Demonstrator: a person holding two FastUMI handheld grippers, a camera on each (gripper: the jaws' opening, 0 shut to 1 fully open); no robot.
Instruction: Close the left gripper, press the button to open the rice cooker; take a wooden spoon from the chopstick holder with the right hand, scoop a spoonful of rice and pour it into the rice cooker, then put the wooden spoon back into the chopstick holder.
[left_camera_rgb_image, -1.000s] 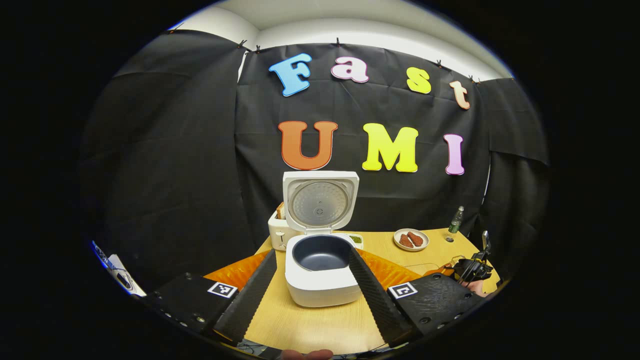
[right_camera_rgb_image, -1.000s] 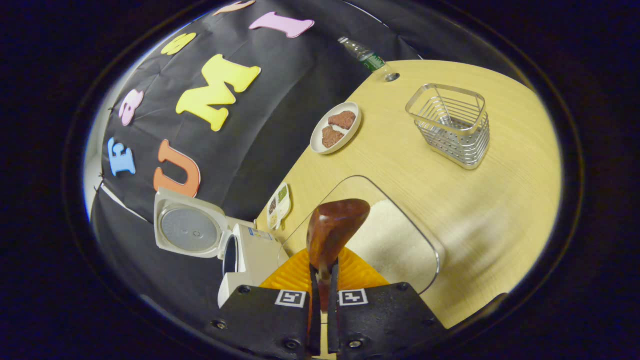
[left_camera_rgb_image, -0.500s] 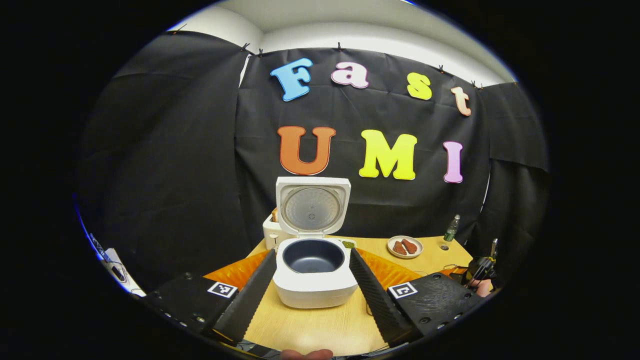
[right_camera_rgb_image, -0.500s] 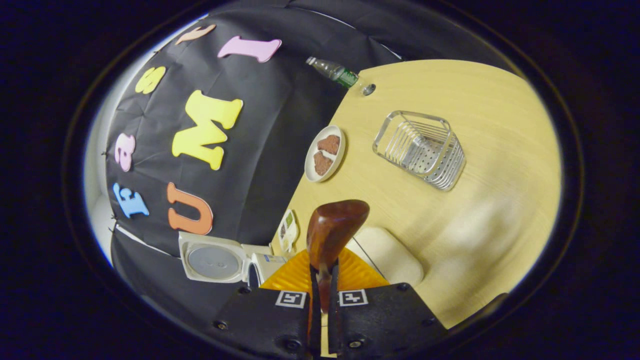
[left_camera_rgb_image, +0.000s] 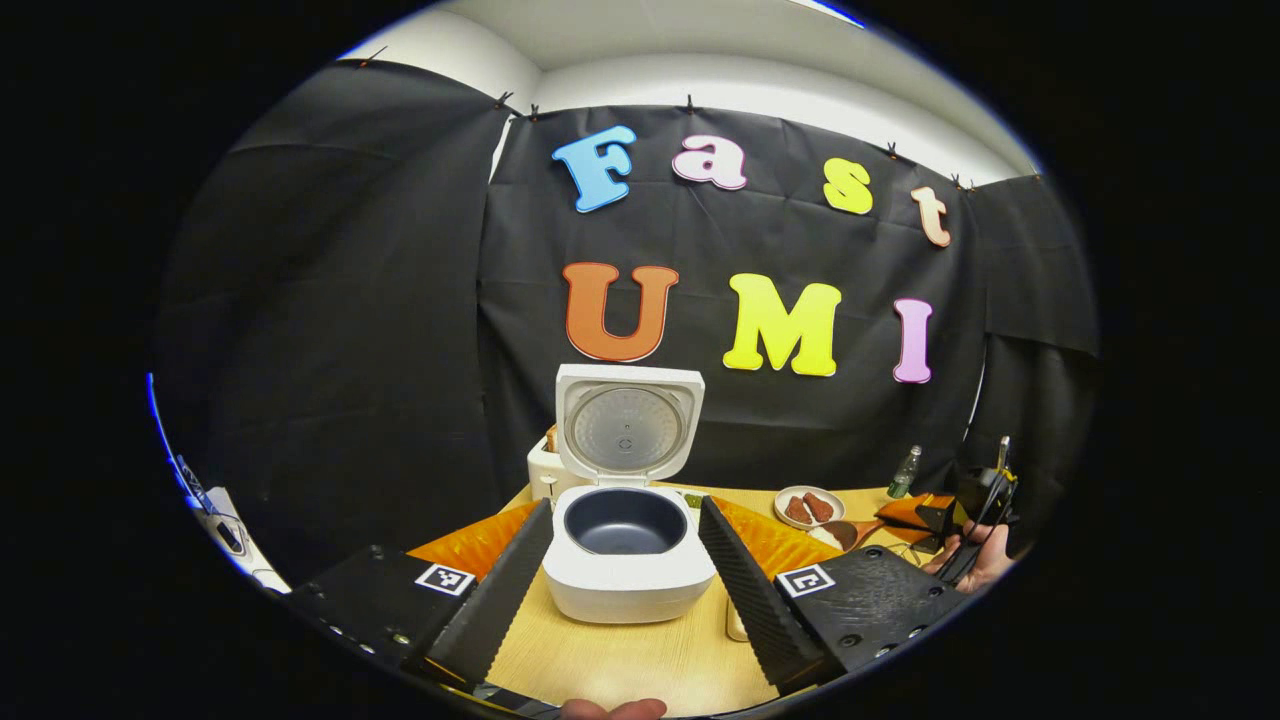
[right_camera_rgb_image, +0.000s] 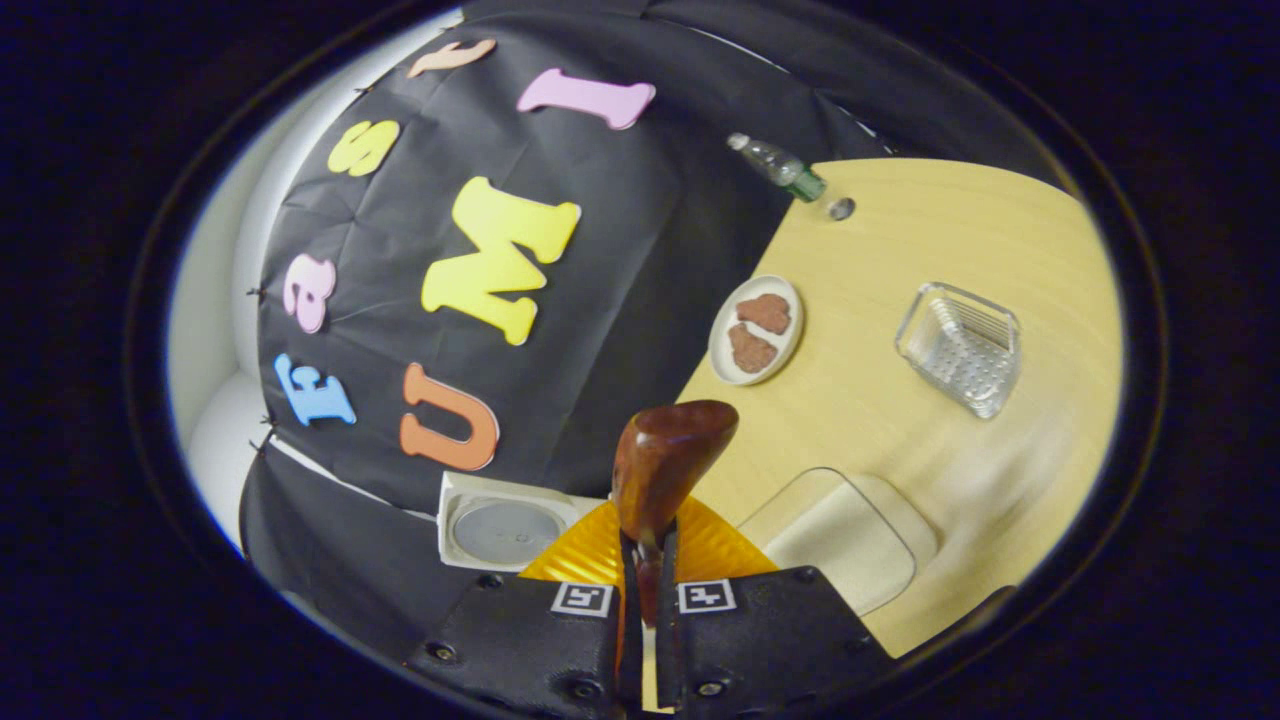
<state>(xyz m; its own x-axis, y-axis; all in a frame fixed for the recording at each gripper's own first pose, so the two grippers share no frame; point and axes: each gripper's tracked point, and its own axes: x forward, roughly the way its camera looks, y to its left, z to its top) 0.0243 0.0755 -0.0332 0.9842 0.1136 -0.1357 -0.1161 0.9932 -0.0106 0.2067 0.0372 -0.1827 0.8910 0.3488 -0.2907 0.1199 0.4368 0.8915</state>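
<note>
while the left gripper (left_camera_rgb_image: 625, 575) hangs with its fingers spread wide either side of the rice cooker (left_camera_rgb_image: 627, 555), whose lid stands open on the bench (left_camera_rgb_image: 640, 655), the right gripper (right_camera_rgb_image: 647, 640) has its fingers pinched on the wooden spoon (right_camera_rgb_image: 668, 460), above the rice tray (right_camera_rgb_image: 838, 535); the wire holder (right_camera_rgb_image: 960, 347) sits well apart.

White rice cooker (left_camera_rgb_image: 628, 560) sat at 6 o'clock in left gripper view, lid (left_camera_rgb_image: 625, 425) upright, dark pot empty. Brown wooden spoon (right_camera_rgb_image: 665, 465) was clamped, bowl up; wire chopstick holder (right_camera_rgb_image: 960, 347) at 3 o'clock.
</note>
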